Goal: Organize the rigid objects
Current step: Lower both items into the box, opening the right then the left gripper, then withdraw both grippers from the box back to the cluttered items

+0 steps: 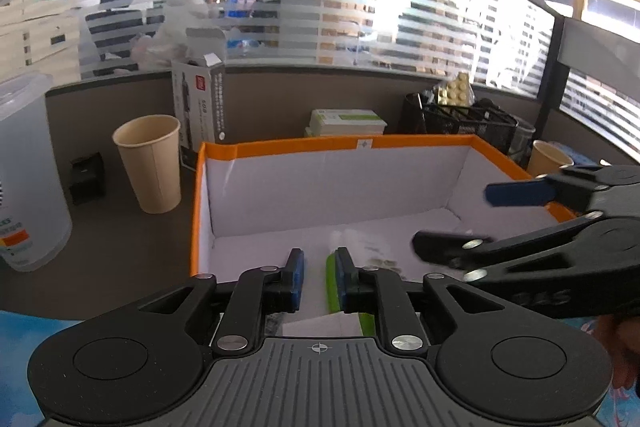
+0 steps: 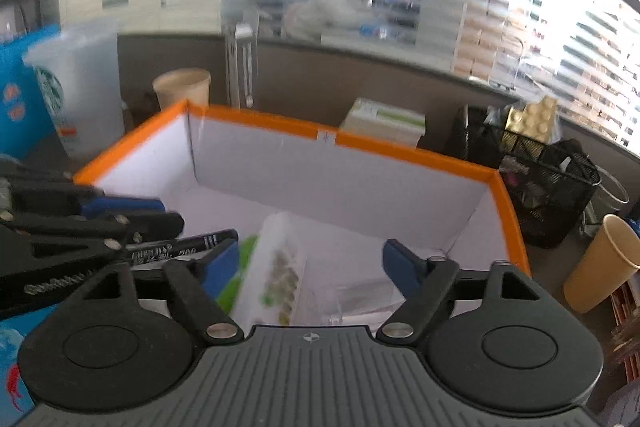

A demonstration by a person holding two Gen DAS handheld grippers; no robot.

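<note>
An orange-rimmed white box (image 1: 420,141) (image 2: 400,151) lies open in front of both grippers. On its floor rests a flat white pack with a green edge (image 2: 276,259) (image 1: 331,283), and something of clear plastic (image 2: 360,295) beside it. My left gripper (image 1: 319,273) (image 2: 168,214) hovers over the box's near side, its jaws a narrow gap apart with nothing seen between the pads. A black marker (image 2: 188,247) lies just below it, against the right gripper's left finger. My right gripper (image 2: 312,267) (image 1: 480,219) stands wide open above the white pack, touching nothing.
Paper cups stand left (image 1: 150,163) (image 2: 182,87) and right (image 2: 600,263) (image 1: 550,157) of the box. A black mesh organiser (image 1: 468,123) (image 2: 548,187) and stacked white-green cartons (image 1: 348,121) (image 2: 384,123) sit behind it. A clear plastic cup (image 2: 80,95) and a tall dark carton (image 1: 200,107) are at the left.
</note>
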